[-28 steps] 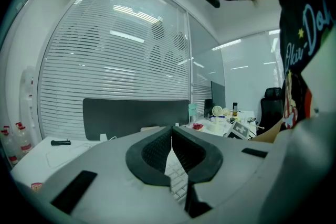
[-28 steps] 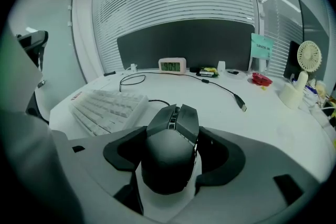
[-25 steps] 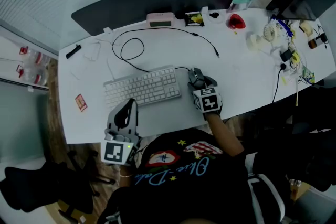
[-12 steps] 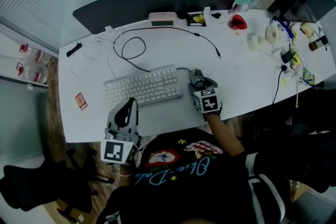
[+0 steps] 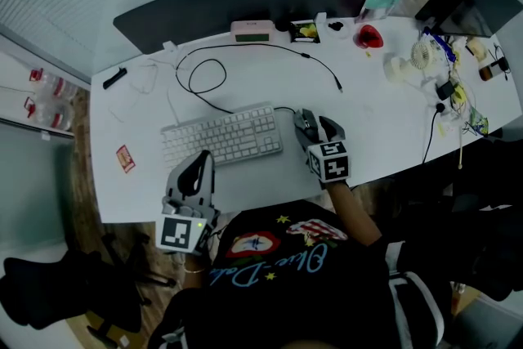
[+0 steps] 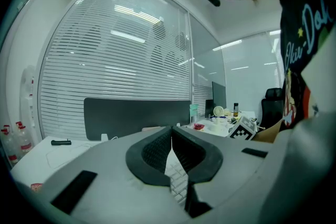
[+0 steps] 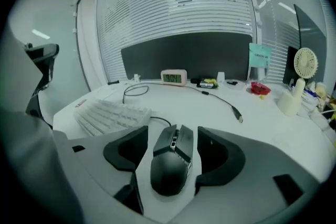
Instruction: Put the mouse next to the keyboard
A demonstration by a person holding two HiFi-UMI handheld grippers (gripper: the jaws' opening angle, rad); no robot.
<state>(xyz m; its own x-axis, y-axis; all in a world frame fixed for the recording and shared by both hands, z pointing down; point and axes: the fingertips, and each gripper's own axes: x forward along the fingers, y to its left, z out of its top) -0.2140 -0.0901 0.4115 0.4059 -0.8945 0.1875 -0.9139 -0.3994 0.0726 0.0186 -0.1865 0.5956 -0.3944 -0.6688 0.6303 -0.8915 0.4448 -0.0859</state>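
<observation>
Though head view half hides it, mouse [image 7: 170, 165] lies inside wide right tool [image 7: 172, 138], left tool [image 6: 171, 136] closed

Mouse [image 7: 170, 162] matt black plastic, slight sheen on buttons; keyboard [image 7: 110, 115] white plastic, matt; desk [image 5: 376, 110] smooth white top, faintly glossy; left gripper [image 6: 171, 131] matt grey plastic shell, black ribbed pads [image 6: 156, 152].
</observation>
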